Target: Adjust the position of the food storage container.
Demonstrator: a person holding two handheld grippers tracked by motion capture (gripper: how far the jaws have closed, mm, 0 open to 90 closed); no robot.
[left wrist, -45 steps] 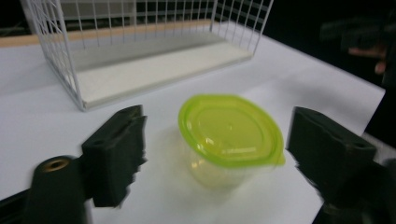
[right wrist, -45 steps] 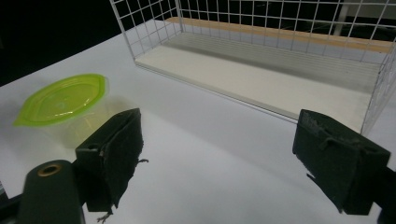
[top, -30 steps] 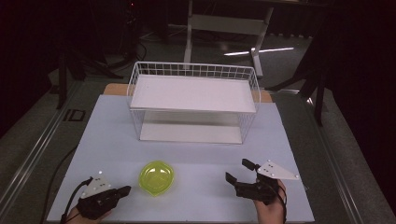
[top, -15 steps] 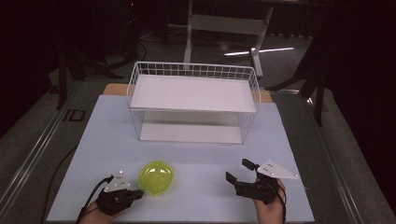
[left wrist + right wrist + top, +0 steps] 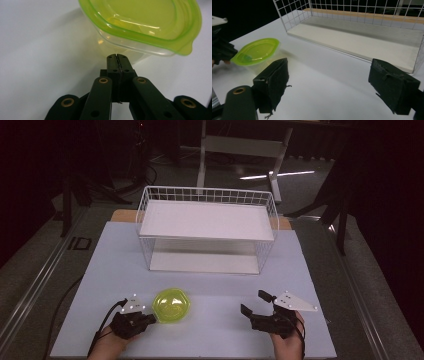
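Observation:
A lime-green lidded container point(image 5: 171, 305) with a clear base stands on the white table point(image 5: 215, 335) near the front, left of centre. My left gripper point(image 5: 149, 319) lies low at its left side, jaws shut with nothing between them. In the left gripper view the shut tips point(image 5: 117, 56) sit right at the container's point(image 5: 140, 27) clear wall, under the lid's rim; I cannot tell if they touch. My right gripper point(image 5: 254, 303) rests open and empty at the front right, its wide-apart pads point(image 5: 274, 80) pointing toward the container point(image 5: 257, 51).
A white wire rack point(image 5: 207, 191) with a white upper shelf and a lower board stands across the middle of the table, behind the container. It also fills the far side of the right gripper view as the wire rack point(image 5: 362, 37). Dark floor and stand legs surround the table.
My left gripper has slid right and slightly down to the container's left side. The container and the right gripper have stayed where they were.

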